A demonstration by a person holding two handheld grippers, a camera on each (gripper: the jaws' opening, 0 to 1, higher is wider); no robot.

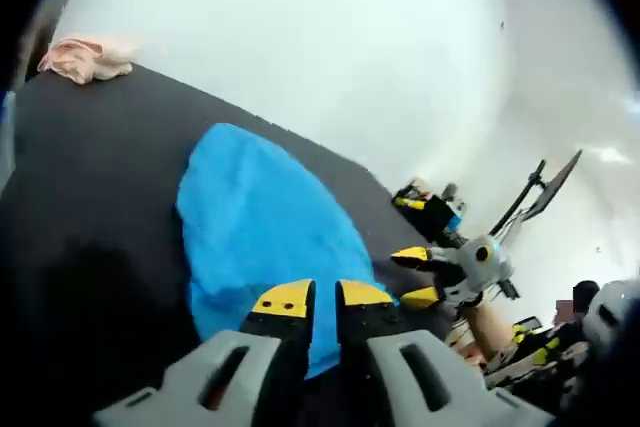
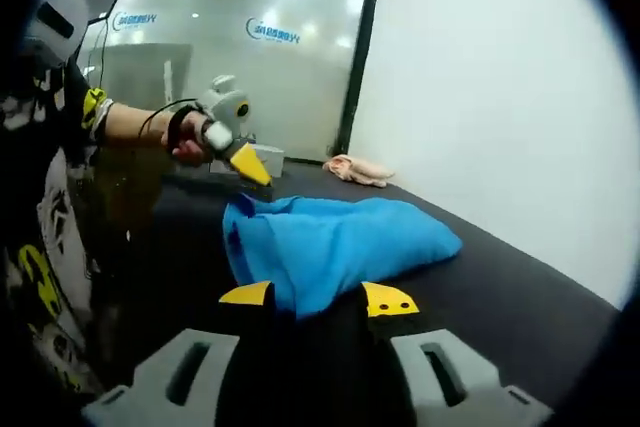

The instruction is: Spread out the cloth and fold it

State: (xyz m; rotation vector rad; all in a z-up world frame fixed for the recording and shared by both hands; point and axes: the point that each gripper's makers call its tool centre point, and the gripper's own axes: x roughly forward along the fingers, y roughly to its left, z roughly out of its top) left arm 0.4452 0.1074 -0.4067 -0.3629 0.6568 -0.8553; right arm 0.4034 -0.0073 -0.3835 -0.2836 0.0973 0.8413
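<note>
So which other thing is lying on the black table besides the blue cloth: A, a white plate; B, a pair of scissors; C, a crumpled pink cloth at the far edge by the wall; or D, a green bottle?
C: a crumpled pink cloth lies on the black table, apart from the blue cloth.

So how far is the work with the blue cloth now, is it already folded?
Partly. The blue cloth lies bunched on the dark table, neither flat nor neatly folded. The right gripper holds its near edge between the jaws; the left gripper is nearly closed at the cloth's edge. Spreading flat and folding remain. A pink cloth lies apart.
</note>
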